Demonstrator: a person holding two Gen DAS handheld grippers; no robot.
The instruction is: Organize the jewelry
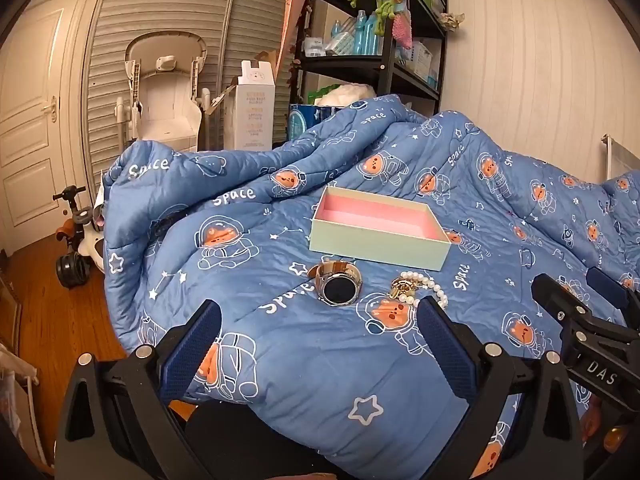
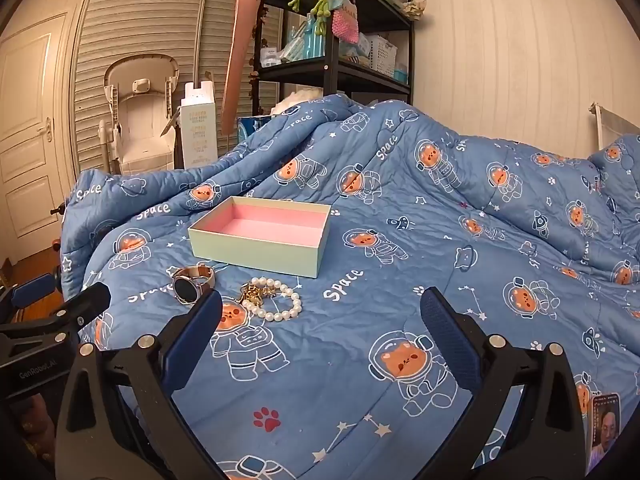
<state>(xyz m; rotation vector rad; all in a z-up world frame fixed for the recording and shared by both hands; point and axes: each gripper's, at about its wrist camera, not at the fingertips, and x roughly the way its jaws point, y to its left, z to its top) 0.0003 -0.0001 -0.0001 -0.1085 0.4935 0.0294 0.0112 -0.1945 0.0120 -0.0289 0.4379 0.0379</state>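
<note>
Left wrist view, stock as found: my left gripper [image 1: 318, 332] stands with jaws wide apart, nothing between them, above the blue quilt [image 1: 280, 360]. My right gripper [image 2: 320, 330] likewise gapes empty.

Item one: watch [image 1: 339, 283], round dark face, rose-gold band, lying on the quilt just in front of the box [image 1: 376, 240]. Likely the heaviest piece; case hard and smooth, apt to slip. I judge the band the better hold, or the case pinched across its edges.

Item two: pearl bracelet [image 2: 280, 300], loop of white beads, just beside the watch, right of it. Probably light, limp, beads round and slick; take a few beads crosswise, gently.

Item three: gold trinket [image 2: 253, 293], tangled against the bracelet; kind not clear. May drag along when the pearls lift.

Item four: box, pale green outside, pink-lined, open and empty. Light card, I expect; soft bedding underneath gives under pressure.
</note>
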